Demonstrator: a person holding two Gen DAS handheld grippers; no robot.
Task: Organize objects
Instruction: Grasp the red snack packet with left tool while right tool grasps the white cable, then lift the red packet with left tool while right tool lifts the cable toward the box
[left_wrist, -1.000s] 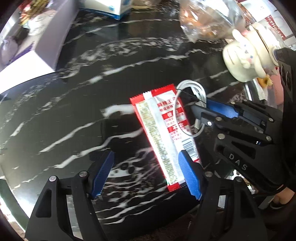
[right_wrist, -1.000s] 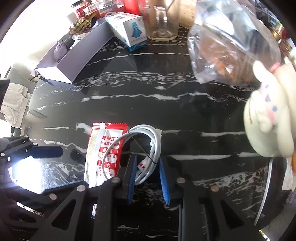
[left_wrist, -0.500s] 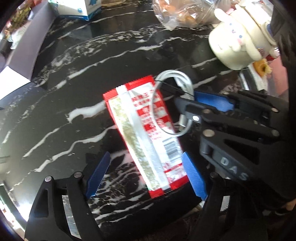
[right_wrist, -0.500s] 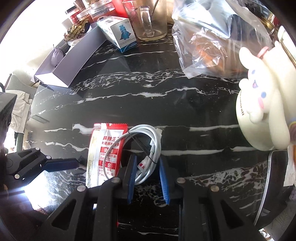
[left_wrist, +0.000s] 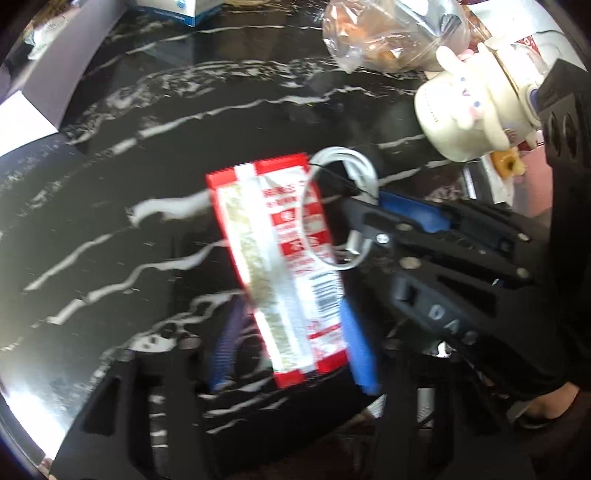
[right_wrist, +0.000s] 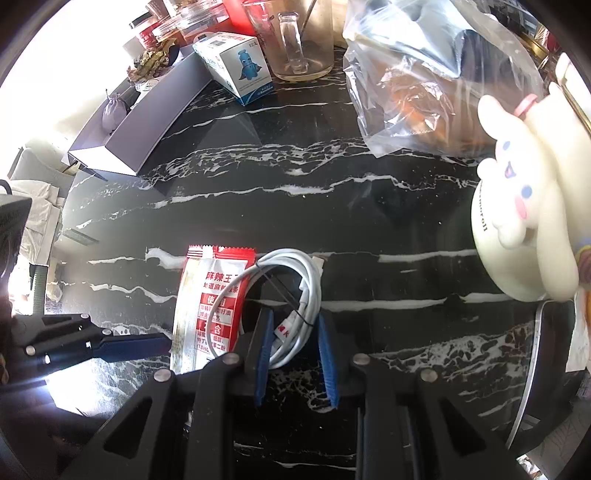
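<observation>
A red and white snack packet (left_wrist: 280, 258) lies on the black marble table (left_wrist: 147, 155); it also shows in the right wrist view (right_wrist: 210, 306). My left gripper (left_wrist: 291, 343) straddles the packet's near end, its blue pads close on both sides; the frame is blurred, so contact is unclear. A coiled white cable (right_wrist: 295, 295) lies beside the packet, one loop over it. My right gripper (right_wrist: 295, 350) is shut on the cable, which also shows in the left wrist view (left_wrist: 343, 206).
A cream bunny figure (right_wrist: 524, 221) stands at the right. A clear plastic bag (right_wrist: 436, 81) lies behind it. A blue and white box (right_wrist: 236, 62), a glass jug (right_wrist: 299, 37) and a grey open box (right_wrist: 147, 118) sit at the back.
My left gripper's jaws have narrowed around the packet's near end. My right gripper stays shut on the cable and has pulled back slightly.
</observation>
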